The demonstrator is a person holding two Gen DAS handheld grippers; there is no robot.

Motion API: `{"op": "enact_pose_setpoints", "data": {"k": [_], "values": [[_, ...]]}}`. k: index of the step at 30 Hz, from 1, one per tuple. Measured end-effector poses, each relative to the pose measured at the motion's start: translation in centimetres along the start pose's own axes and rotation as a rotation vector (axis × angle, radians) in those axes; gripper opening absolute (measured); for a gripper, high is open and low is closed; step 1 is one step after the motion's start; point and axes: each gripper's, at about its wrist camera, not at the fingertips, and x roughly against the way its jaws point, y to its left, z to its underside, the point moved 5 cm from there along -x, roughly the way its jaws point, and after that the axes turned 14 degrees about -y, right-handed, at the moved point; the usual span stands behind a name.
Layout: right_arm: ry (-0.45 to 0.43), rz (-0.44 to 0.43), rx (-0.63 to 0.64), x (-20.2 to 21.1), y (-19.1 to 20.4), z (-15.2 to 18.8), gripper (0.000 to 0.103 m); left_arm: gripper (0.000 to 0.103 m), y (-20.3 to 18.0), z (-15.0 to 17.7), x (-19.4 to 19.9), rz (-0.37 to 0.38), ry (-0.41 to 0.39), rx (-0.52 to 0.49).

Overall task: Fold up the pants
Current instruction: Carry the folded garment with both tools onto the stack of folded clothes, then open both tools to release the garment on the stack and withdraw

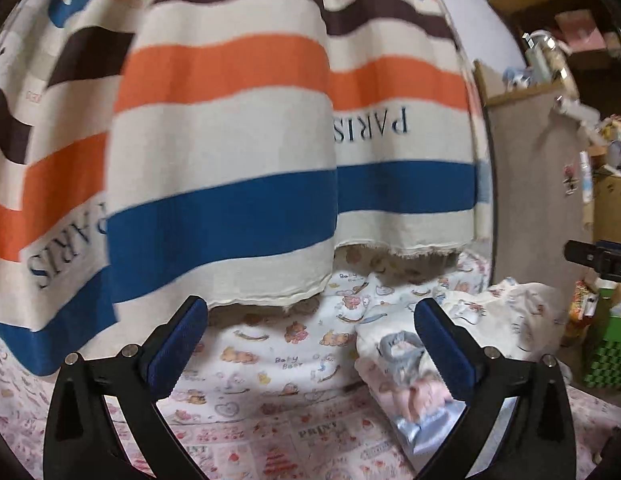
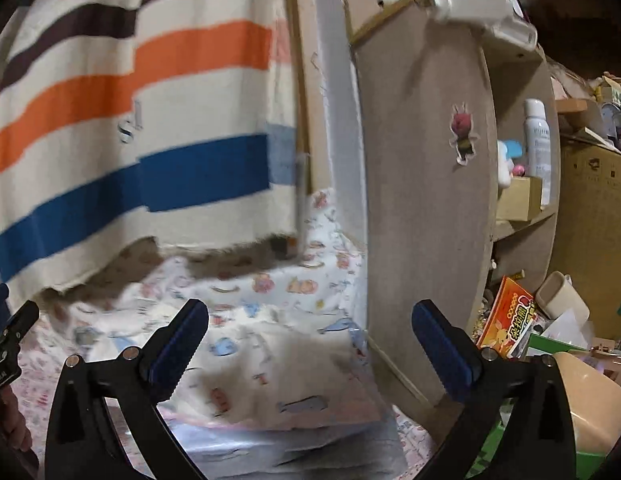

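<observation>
The left tongs (image 1: 310,344) and right tongs (image 2: 309,344) are showing black, triangular-cutout arms, each carrying ribbed dark-blue pads (image 1: 178,350) and round silver screws (image 2: 129,354) at the joints.

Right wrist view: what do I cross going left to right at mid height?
Striped curtain → white wall strip → brown shelf side panel with a bug sticker → white spray can → cardboard box.
</observation>
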Motion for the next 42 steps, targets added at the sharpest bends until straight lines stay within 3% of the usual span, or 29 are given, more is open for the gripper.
{"op": "enact_pose_setpoints", "data": {"k": [8, 12, 16, 25, 34, 37, 42], "values": [[-0.04, -0.155, -0.048, 4.9, 6.3, 0.8, 0.102, 0.102, 3.9, -1.1, 5.2, -0.017, -0.044, 0.016], [-0.072, -0.163, -0.078, 6.4, 8.2, 2.9, 0.102, 0.102, 5.7, 0.0, 7.0, 0.023, -0.033, 0.059], [-0.124, -0.137, -0.016, 7.2, 9.7, 5.7, 0.102, 0.102, 7.1, 2.0, 8.6, 0.005, -0.065, 0.037], [-0.067, -0.137, 0.044, 5.3, 11.4, 11.7, 0.102, 0.102, 9.3, 7.4, 7.5, 0.016, 0.051, 0.08], [0.01, -0.123, 0.103, 4.0, 12.3, 13.1, 0.102, 0.102, 9.1, 10.0, 6.7, 0.025, 0.118, 0.056], [0.003, -0.127, 0.105, 4.2, 12.4, 12.9, 0.102, 0.102, 9.6, 10.3, 6.5, 0.024, 0.135, 0.089], [0.006, -0.125, 0.104, 4.2, 12.4, 12.8, 0.102, 0.102, 10.0, 11.0, 5.8, -0.02, 0.18, 0.079]]}}
